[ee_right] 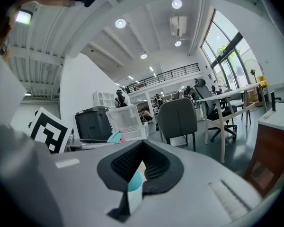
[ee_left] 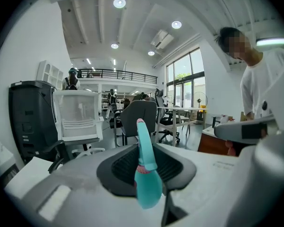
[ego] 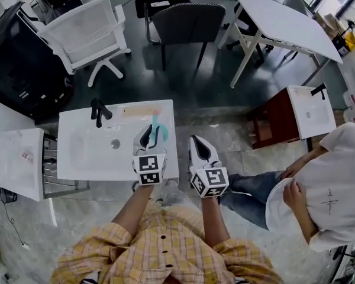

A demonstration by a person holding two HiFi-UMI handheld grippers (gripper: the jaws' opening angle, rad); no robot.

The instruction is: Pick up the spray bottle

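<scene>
A sink (ego: 83, 158) stands before the person, its faucet (ego: 99, 111) at the far edge, left of centre. The left gripper (ego: 148, 132) is over the sink's right part with the spray bottle (ego: 156, 126) between its jaws. The right gripper (ego: 196, 141) is just right of the sink. Behind the sink stand an office chair (ego: 86, 31) at left and a second chair (ego: 189, 22) at right, with a table (ego: 284, 16) further right. A second sink (ego: 310, 114) lies at right, behind a bystander (ego: 331, 182).
</scene>
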